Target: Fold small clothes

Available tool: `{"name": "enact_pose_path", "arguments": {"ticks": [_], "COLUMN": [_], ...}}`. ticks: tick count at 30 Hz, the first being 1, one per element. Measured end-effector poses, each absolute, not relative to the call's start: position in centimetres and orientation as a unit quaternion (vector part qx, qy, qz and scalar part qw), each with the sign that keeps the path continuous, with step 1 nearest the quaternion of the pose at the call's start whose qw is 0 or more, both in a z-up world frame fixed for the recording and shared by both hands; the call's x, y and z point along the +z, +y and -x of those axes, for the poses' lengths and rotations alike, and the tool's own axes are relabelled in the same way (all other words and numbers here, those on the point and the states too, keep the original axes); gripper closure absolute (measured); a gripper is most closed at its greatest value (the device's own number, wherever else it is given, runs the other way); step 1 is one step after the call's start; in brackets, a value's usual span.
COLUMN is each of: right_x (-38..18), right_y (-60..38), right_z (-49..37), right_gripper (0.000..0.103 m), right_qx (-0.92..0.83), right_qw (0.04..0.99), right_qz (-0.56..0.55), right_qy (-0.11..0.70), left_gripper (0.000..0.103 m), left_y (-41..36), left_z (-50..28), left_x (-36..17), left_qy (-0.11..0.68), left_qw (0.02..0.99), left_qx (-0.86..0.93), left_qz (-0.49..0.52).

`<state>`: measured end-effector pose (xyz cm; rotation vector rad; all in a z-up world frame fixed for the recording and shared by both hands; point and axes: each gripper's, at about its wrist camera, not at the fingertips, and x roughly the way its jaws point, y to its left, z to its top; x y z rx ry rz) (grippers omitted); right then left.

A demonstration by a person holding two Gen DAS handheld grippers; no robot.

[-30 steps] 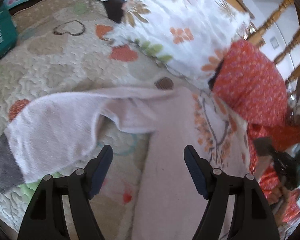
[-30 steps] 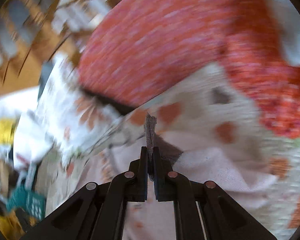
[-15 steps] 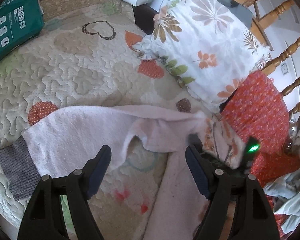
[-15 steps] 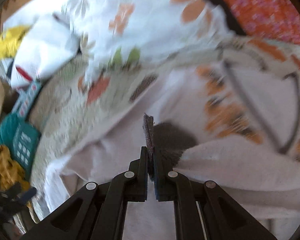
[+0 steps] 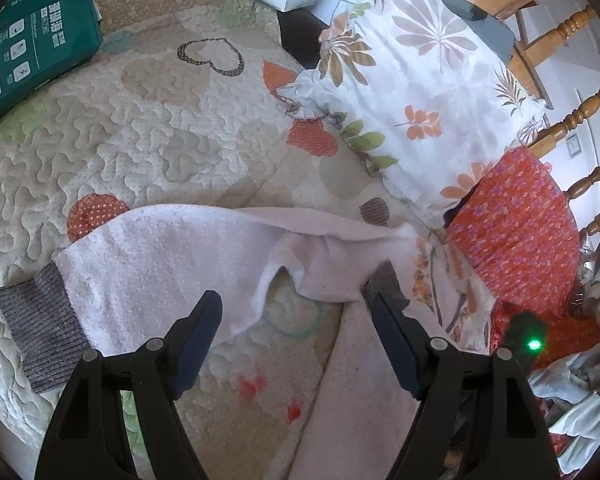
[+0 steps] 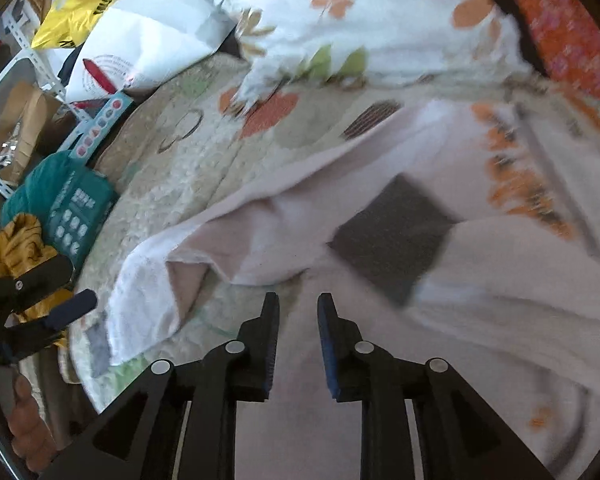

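A small pale pink fleece garment (image 5: pixel 156 256) lies spread on a quilted bed cover (image 5: pixel 140 128). One sleeve with a grey ribbed cuff (image 5: pixel 40 332) lies flat at the left. The other sleeve is folded across the body, its grey cuff (image 6: pixel 396 236) resting on the pink cloth; the cuff also shows in the left wrist view (image 5: pixel 384 280). My left gripper (image 5: pixel 296 320) is open and empty just above the garment's lower edge. My right gripper (image 6: pixel 298 308) is open a little and empty, just short of the folded cuff.
A floral pillow (image 5: pixel 420 92) and an orange patterned cushion (image 5: pixel 516 232) lie at the far right, by wooden chair rails (image 5: pixel 580 120). A green packet (image 5: pixel 32 44) sits at the far left edge. White bags (image 6: pixel 148 36) lie beyond the cover.
My right gripper carried the grey cuff across onto the garment body and let it go; its fingers have parted. My left gripper stayed open, the view shifting slightly.
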<state>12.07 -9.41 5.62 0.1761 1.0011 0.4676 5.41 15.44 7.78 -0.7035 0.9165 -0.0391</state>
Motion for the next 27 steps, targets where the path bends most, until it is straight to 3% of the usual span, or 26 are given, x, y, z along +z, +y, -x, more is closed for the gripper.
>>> {"name": "enact_pose_path", "arguments": {"ticks": [9, 15, 19, 22, 27], "right_x": [7.6, 3.8, 3.7, 5.1, 7.5], "right_y": [-16.2, -17.2, -15.7, -14.3, -10.8], "right_z": [-13.7, -17.5, -20.7, -21.5, -17.5], "right_gripper": [0.081, 0.080, 0.065, 0.065, 0.063], "right_qx": [0.091, 0.028, 0.020, 0.006, 0.141], "right_qw": [0.880, 0.853, 0.859, 0.867, 0.876], "right_qz": [-0.077, -0.043, -0.003, 0.037, 0.003], "right_qy": [0.460, 0.520, 0.512, 0.497, 0.461], "left_gripper": [0.026, 0.025, 0.025, 0.025, 0.025], "left_y": [14.9, 14.5, 14.3, 14.3, 14.5], "left_z": [-5.3, -5.6, -5.9, -6.0, -5.9], "left_x": [7.5, 7.3, 7.2, 7.2, 7.2], "left_qy": [0.441, 0.447, 0.449, 0.451, 0.452], "left_qw": [0.833, 0.832, 0.829, 0.827, 0.825], "left_qx": [-0.026, -0.024, -0.023, -0.027, -0.026], "left_qz": [0.334, 0.328, 0.333, 0.334, 0.339]}}
